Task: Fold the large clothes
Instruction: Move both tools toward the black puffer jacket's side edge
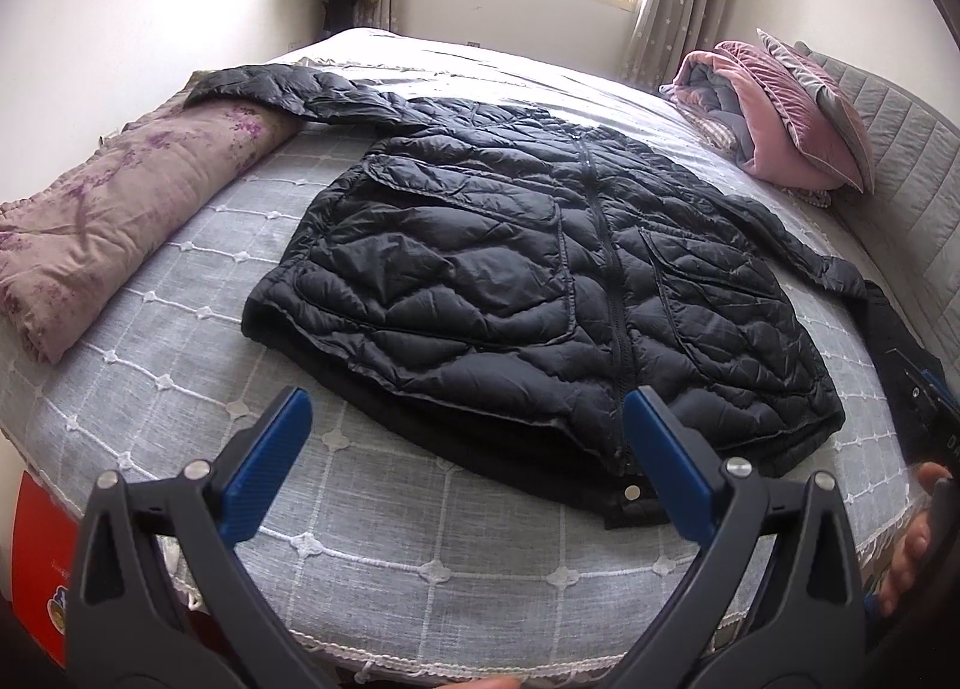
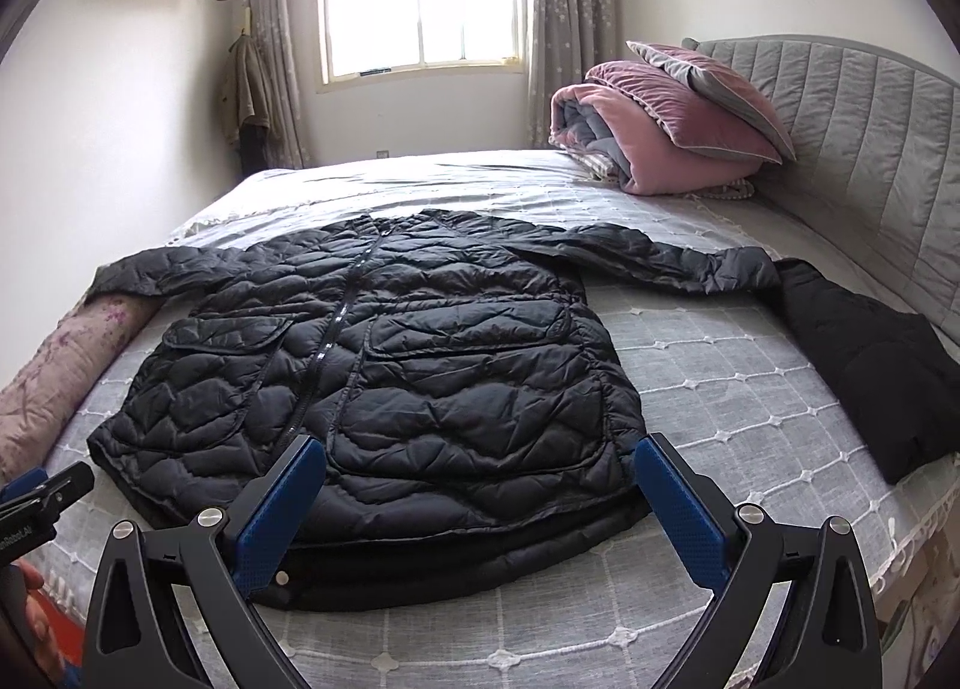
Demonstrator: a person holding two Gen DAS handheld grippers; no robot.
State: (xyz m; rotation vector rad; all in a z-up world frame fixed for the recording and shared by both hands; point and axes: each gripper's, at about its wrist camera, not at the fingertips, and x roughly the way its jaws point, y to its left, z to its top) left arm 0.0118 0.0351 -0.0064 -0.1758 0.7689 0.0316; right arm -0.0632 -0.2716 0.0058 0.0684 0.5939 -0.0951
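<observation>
A black quilted jacket [image 1: 528, 281] lies flat, zipped, across the middle of the frame on a grey bed [image 1: 420, 569], sleeves spread to both sides. The left gripper [image 1: 468, 449] hovers over its hem, fingers wide apart, holding nothing. The right gripper [image 2: 480, 485] hovers likewise, spread wide and empty.

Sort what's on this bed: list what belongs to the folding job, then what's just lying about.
Belongs to the job:
black quilted puffer jacket, spread flat and zipped
open left gripper
open right gripper

Lying about:
purple floral rolled quilt
pink velvet folded blanket
pink and grey velvet pillow
second black garment near the headboard
</observation>
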